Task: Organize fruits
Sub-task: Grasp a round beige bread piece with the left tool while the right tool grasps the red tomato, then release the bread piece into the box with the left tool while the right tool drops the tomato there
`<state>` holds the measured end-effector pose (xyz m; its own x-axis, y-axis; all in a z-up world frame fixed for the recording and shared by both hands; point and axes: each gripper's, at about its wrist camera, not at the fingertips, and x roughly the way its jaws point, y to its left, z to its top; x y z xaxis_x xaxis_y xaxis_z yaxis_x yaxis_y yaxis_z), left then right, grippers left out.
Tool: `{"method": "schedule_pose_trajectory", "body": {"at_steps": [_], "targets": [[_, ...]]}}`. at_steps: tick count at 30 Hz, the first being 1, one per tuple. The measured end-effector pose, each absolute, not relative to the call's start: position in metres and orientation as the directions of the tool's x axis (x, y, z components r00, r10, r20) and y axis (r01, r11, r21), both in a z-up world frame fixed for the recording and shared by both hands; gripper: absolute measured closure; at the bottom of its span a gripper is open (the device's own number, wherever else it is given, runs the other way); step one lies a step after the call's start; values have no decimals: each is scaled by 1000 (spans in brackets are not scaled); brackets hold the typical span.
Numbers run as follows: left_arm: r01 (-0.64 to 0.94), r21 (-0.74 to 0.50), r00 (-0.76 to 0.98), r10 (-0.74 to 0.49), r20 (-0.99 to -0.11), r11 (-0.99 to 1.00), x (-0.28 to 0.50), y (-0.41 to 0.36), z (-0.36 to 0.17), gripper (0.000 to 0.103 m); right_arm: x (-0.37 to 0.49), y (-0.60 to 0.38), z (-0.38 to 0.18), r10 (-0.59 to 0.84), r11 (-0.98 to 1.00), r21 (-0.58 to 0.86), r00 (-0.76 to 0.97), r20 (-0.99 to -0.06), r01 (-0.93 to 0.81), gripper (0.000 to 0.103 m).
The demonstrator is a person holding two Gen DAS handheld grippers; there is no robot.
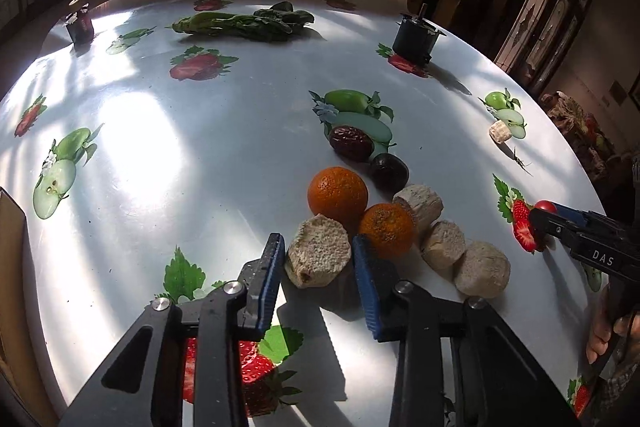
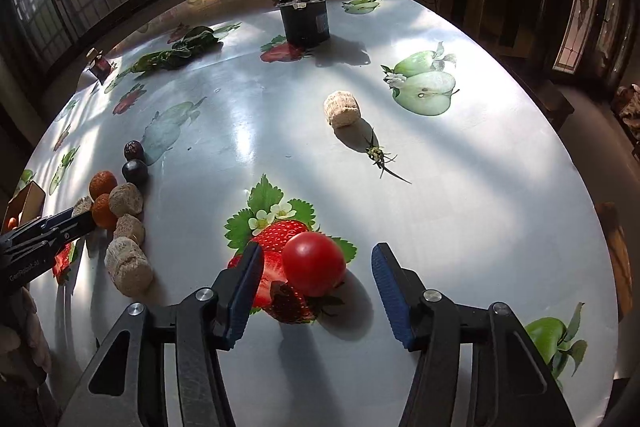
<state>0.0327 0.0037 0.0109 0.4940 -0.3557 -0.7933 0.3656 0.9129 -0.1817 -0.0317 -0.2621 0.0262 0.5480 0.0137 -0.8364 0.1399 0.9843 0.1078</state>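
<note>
In the left wrist view my left gripper (image 1: pixel 318 238) is shut on a beige, rough, cut chunk (image 1: pixel 318 259) resting on the fruit-print tablecloth. Both blue pads touch its sides. Just behind it lie two oranges (image 1: pixel 337 193) (image 1: pixel 386 229), three more beige chunks (image 1: pixel 443 243), a wrinkled date (image 1: pixel 351 143) and a dark round fruit (image 1: pixel 389 171). In the right wrist view my right gripper (image 2: pixel 317 247) is open around a red cherry tomato (image 2: pixel 314 263), with a gap on each side. One beige chunk (image 2: pixel 342 109) lies alone farther back.
Leafy greens (image 1: pixel 244 23) lie at the far side. A black cylinder (image 2: pixel 304 21) stands at the back right, and a small dark red item (image 1: pixel 80 27) at the back left. A cardboard box (image 1: pixel 12 267) borders the left edge. A green sprig (image 2: pixel 378 153) lies near the lone chunk.
</note>
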Motion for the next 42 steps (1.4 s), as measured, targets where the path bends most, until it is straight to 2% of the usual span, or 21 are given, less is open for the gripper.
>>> {"method": "schedule_pose_trajectory", "body": {"at_steps": [2,4,6,16,23,29,35,42], "targets": [[365,-179,500,-355,-790,914,31,3,11,71,-31,-260,26,-3,986,90,550,-835,141,56],[361,-168,505,-344,-792,917,29,2,11,72,-29,-258,26,-16,988,73,553,-833,139,59],[351,-177,499,-343,-795,920,27,5,12,72,-29,-253,26,-39,991,41,556,-831,131,71],[296,-244,536,-372,-758,923,-7,39,38,72,-51,-239,46,6,992,80,602,-799,98,71],[191,-340,602,-383,-701,921,-50,105,65,71,-75,-203,76,104,990,143,644,-758,8,70],[50,-286,689,-240,-684,957,-79,185,84,71,-83,-132,100,245,969,192,642,-727,-152,70],[-92,-207,695,-86,-714,974,-81,267,84,71,-73,-32,113,418,904,261,562,-714,-340,70],[-215,-192,625,-16,-781,958,-67,335,57,71,-56,85,100,515,825,273,458,-725,-495,70]]}}
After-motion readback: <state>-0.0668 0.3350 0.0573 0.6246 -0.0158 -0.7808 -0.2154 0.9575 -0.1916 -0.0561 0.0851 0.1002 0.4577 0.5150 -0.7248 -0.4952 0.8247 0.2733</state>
